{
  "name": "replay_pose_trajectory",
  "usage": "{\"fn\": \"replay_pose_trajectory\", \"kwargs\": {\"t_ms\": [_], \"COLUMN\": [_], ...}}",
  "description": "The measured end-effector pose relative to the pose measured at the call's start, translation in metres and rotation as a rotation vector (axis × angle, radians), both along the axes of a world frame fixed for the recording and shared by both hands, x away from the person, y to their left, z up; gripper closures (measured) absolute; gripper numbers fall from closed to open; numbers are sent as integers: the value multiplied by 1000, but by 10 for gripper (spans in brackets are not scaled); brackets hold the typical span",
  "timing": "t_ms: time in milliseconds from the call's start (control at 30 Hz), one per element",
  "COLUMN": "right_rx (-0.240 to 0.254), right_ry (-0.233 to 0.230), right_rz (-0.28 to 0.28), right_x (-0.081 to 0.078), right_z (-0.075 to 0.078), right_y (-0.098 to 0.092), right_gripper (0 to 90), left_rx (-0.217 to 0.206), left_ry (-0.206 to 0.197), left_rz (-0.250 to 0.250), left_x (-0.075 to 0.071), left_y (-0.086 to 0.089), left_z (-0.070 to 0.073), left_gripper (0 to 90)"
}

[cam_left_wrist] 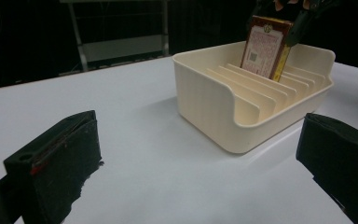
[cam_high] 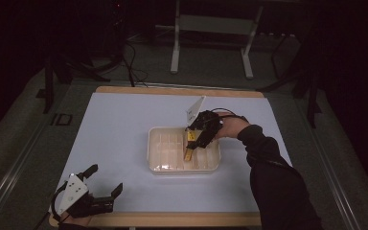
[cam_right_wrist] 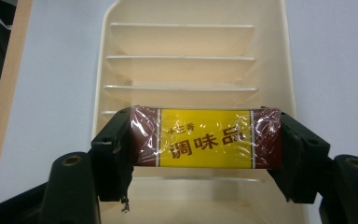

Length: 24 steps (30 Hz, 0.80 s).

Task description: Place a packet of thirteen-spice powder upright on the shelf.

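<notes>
Slotted tray (cam_high: 159,154) at centre-right of the worktop (cam_high: 120,124); box (cam_high: 190,143) upright between its dividers; left hand-held gripper (cam_high: 106,179) at near-left corner.

Three cameras, one shared rack

The high view looks down from afar on the cream slotted plastic rack (cam_high: 159,154) mid-frame; both gripper views face it, left low and near, right close above.

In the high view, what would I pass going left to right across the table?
Left gripper → cream slotted tray → yellow-and-brown box held by the right gripper → the person's hand and dark sleeve.
</notes>
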State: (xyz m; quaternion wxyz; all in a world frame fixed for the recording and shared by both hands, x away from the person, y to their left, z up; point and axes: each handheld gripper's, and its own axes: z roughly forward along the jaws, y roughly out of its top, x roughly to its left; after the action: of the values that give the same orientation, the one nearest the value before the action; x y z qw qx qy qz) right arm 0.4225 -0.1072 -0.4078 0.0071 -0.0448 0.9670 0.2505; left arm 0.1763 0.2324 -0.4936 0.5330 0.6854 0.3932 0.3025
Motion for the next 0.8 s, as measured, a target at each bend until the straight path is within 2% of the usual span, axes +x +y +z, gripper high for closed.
{"fn": "replay_pose_trajectory", "kwargs": {"t_ms": [200, 300, 500, 667, 800], "right_rx": [-1, 27, 8, 33, 27], "right_ry": [29, 22, 13, 15, 7], "right_rz": [0, -1, -29, -41, -43], "right_x": [2, 0, -2, -2, -3], "right_z": [-12, -15, -13, -6, -2], "right_y": [2, 2, 6, 4, 1], "right_gripper": [321, 321, 298, 261, 250], "left_rx": [0, -2, -3, -3, -3], "left_ry": [-1, -2, -3, -2, -1], "left_rz": [-2, -2, -3, -3, -2], "left_x": [0, 0, 0, 0, 1], "left_y": [0, 0, 0, 0, 0], "left_z": [0, 0, 0, 0, 0], "left_gripper": [0, 0, 0, 0, 0]}}
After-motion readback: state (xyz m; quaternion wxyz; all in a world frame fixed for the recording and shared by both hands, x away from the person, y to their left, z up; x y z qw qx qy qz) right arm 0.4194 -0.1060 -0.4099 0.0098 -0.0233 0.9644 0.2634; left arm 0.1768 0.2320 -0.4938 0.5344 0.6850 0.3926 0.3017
